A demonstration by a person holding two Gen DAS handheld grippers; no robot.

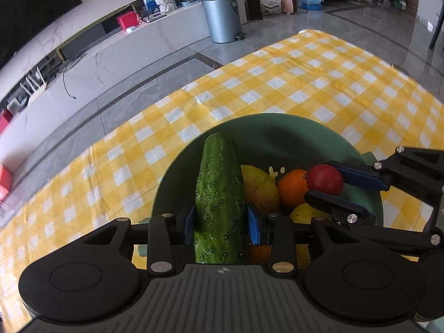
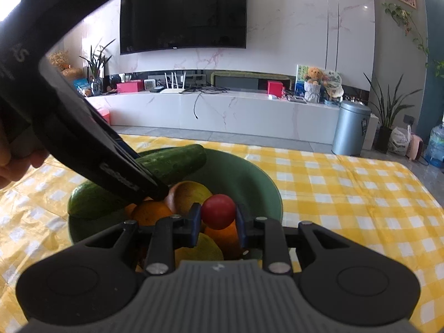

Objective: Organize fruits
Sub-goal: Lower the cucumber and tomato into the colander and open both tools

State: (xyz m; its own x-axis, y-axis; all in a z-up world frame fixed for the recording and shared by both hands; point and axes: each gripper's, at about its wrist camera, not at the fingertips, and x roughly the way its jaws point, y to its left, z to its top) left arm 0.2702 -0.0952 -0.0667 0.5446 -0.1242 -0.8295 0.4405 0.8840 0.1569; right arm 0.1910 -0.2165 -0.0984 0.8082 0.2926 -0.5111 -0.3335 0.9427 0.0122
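With the left gripper (image 1: pixel 220 222) closed on the cucumber (image 1: pixel 219 194) and the right gripper (image 2: pixel 217 222) closed on a red tomato (image 2: pixel 218 211), both items hung over the green bowl (image 1: pixel 291 130), so the placing step seemed underway and next needed opening each jaw.

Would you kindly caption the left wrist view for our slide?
Left gripper holds a cucumber over the green bowl while the right gripper holds a tomato.
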